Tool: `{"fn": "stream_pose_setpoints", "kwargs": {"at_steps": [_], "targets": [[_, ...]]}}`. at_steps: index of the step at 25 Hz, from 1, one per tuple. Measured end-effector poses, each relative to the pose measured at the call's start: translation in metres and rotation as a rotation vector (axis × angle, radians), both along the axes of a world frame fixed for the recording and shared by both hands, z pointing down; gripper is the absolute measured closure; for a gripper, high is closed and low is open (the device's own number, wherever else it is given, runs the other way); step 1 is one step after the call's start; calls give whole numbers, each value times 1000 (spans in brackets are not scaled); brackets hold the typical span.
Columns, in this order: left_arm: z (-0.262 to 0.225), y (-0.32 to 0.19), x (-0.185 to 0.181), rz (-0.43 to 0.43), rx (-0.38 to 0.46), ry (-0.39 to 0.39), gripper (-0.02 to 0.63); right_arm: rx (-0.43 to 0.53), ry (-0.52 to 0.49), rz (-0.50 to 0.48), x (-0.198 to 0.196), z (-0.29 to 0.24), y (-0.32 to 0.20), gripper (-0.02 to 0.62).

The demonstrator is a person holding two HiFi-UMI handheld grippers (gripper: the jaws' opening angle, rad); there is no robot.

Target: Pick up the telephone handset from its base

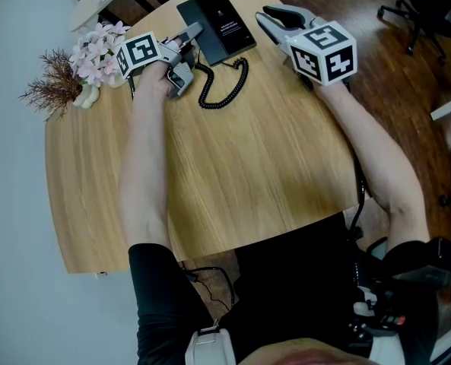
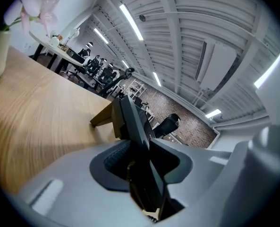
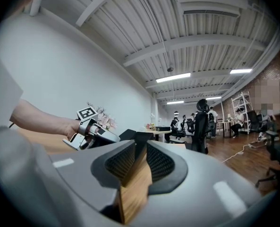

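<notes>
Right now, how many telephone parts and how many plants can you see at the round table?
Telephone parts: 3 (telephone base, handset, coiled cord)
Plants: 2 (pink flowers, dried sprigs)
Total: 5

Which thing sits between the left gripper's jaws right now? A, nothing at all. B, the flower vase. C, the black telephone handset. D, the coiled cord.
C: the left gripper view shows the left gripper closed on the black telephone handset, which stands as a dark slab between its two jaws.
</notes>
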State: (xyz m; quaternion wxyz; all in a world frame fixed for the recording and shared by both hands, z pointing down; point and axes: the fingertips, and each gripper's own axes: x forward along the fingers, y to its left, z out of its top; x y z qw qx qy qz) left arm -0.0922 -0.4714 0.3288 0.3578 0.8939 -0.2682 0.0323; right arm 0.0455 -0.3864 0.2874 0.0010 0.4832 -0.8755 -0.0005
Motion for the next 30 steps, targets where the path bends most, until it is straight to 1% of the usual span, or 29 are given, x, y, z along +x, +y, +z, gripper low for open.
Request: {"fn": "stream_pose_setpoints", "kwargs": {"at_steps": [2, 6, 11, 14, 17, 19, 21, 24, 27, 29, 30], "targets": [[-3, 2, 0, -6, -5, 48, 485, 0, 3, -3, -1, 0, 1, 526], [-11, 6, -3, -53, -26, 203, 512, 5, 11, -10, -3, 0, 2, 526], [-31, 20, -11, -114, 19, 333, 525, 9, 24, -15, -4, 0, 3, 526], [-54, 41, -19, -140, 23, 463, 525, 14, 32, -19, -4, 0, 3, 526], [-79, 78, -28, -132, 31, 601, 525, 23, 37, -12, -2, -2, 3, 529], [-96, 111, -29, -108, 45, 668, 525, 29, 40, -7, -1, -3, 5, 531], [-113, 146, -28, -77, 76, 701, 525, 44, 46, -5, 0, -8, 11, 531], [-135, 202, -29, -35, 124, 750, 525, 92, 43, -18, -3, -27, 27, 532], [-151, 256, -39, -13, 163, 823, 525, 140, -20, -43, -12, -60, 51, 532], [-158, 290, -48, -7, 192, 880, 525, 179, -71, -69, -16, -89, 75, 532], [-161, 307, -51, -3, 211, 908, 525, 206, -79, -84, -18, -104, 92, 534]]}}
